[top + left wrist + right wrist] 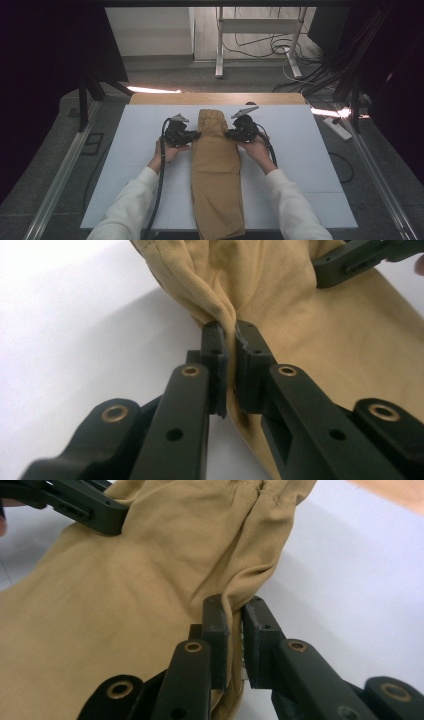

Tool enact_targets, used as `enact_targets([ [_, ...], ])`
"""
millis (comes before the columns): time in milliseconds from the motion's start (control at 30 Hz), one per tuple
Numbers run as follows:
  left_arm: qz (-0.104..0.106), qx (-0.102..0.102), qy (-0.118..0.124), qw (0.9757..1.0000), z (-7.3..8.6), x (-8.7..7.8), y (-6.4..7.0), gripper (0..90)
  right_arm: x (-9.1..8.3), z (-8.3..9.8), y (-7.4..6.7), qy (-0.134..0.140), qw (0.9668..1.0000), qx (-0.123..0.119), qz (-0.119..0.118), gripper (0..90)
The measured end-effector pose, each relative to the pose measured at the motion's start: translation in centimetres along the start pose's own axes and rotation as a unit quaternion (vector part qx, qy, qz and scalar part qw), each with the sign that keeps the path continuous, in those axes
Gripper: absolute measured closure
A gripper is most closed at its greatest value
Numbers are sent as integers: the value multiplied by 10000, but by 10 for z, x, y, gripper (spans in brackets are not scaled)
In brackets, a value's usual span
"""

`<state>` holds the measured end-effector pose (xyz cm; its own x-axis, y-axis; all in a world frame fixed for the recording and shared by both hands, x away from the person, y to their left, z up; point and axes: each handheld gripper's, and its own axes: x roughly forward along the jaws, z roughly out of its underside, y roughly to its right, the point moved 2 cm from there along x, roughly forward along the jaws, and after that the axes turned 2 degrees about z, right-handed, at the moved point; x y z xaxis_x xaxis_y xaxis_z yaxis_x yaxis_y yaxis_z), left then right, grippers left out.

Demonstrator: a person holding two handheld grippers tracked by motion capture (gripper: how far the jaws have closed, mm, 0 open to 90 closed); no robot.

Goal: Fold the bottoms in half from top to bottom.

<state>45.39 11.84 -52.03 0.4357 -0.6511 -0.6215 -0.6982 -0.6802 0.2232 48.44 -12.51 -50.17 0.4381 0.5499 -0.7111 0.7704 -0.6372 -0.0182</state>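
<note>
High view: one bench (300, 150) with a white top, carrying one tan garment (216, 175). The garment lies folded in a long strip through the bench centre, from 12 o'clock to 6 o'clock, where it overhangs the near edge. Two tongs: left tongs (194, 135) touch its edge at 9 o'clock, right tongs (229, 133) touch the opposite edge at 3 o'clock, both near the far, gathered end. Two hands, white sleeves.

Left gripper view: left tongs (229, 347) are clamped on a pinched fold of the garment (320, 340); the other tongs sit at 1 o'clock on the cloth.

Right gripper view: right tongs (235, 610) are clamped on the garment (125, 600) edge; the other tongs sit at 11 o'clock.
</note>
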Motion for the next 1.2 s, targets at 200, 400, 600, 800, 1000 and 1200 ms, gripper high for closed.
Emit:
enact_targets([
  [200, -122, 220, 39, 9997, -20, -2, 3, 840, -8, -5, 6, 179, 9997, 2, 194, 815],
  [400, -201, 261, 170, 9993, -35, -1, 4, 842, -17, -19, 15, 349, 9986, 39, 386, 817],
  [600, -90, 275, 236, 9993, -28, 1, 6, 842, -14, -11, 13, 360, 9983, -48, 460, 818],
  [800, -74, 345, 295, 9989, -23, 0, 10, 842, -13, -1, 10, 485, 9977, -83, 469, 819],
  [1000, -68, 488, 403, 9980, -20, -6, 19, 841, -20, 3, 6, 653, 9967, -166, 448, 820],
  [1200, -83, 571, 373, 9976, -15, -7, 26, 841, -25, 9, 0, 653, 9964, -276, 464, 820],
])
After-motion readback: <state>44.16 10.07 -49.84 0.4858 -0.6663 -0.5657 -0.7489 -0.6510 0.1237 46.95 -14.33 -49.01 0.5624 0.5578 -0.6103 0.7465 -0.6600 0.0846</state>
